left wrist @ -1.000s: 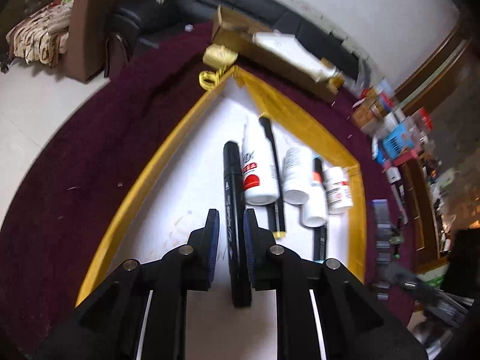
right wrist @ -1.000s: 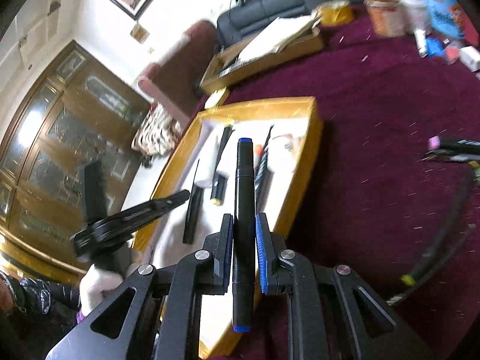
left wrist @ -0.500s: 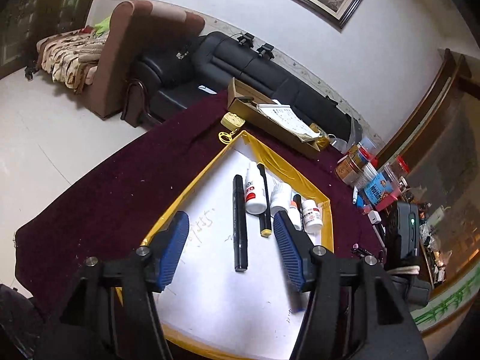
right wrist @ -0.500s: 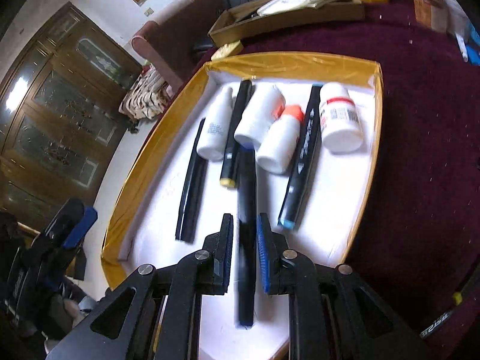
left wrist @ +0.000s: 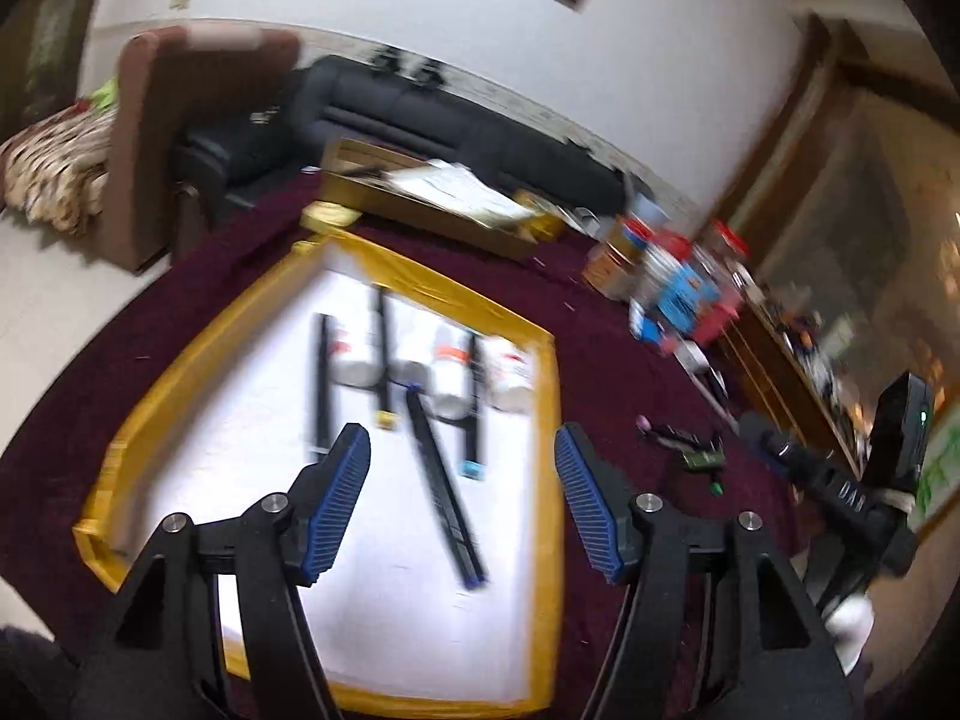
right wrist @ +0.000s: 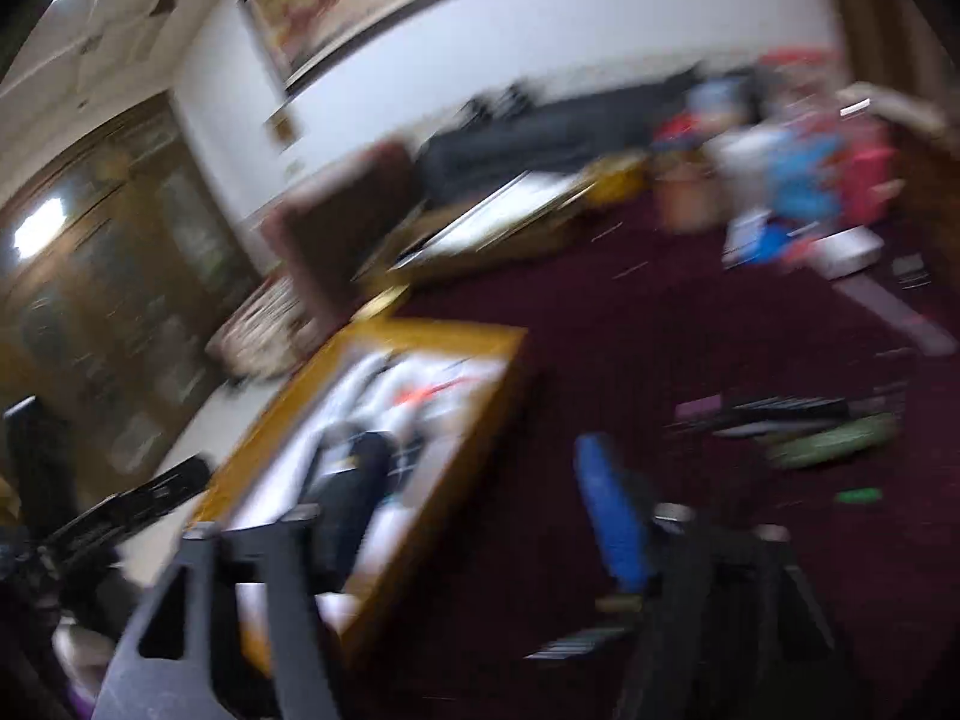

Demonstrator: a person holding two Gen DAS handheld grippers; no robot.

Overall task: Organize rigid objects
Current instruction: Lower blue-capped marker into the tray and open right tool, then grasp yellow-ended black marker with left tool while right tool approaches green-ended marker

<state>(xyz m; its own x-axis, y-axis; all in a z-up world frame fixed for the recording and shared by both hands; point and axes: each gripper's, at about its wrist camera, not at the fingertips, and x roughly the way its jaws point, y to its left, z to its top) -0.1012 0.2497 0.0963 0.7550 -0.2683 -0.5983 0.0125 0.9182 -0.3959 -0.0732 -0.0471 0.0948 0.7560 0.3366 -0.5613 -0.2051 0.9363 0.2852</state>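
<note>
**Colour survey of tray and surroundings**

Tray (left wrist: pixel 543 420): yellow rim, white floor. Markers in it are black; one (left wrist: pixel 444 492) has blue ends, another (left wrist: pixel 471 414) a light-blue end. Bottles (left wrist: pixel 450 384) white, with red or orange marks. Cloth (left wrist: pixel 606 372) under the tray: deep maroon. Left gripper (left wrist: pixel 459 480): black frame, blue ribbed pads. Sofa (left wrist: pixel 420 114) black; armchair (left wrist: pixel 150 138) brown.

My left view is lightly smeared, the tray (left wrist: pixel 543 420) bright white. My right view is heavily blurred, with glare on the cabinet (right wrist: pixel 36 234). Both bend and darken at the corners.
</note>
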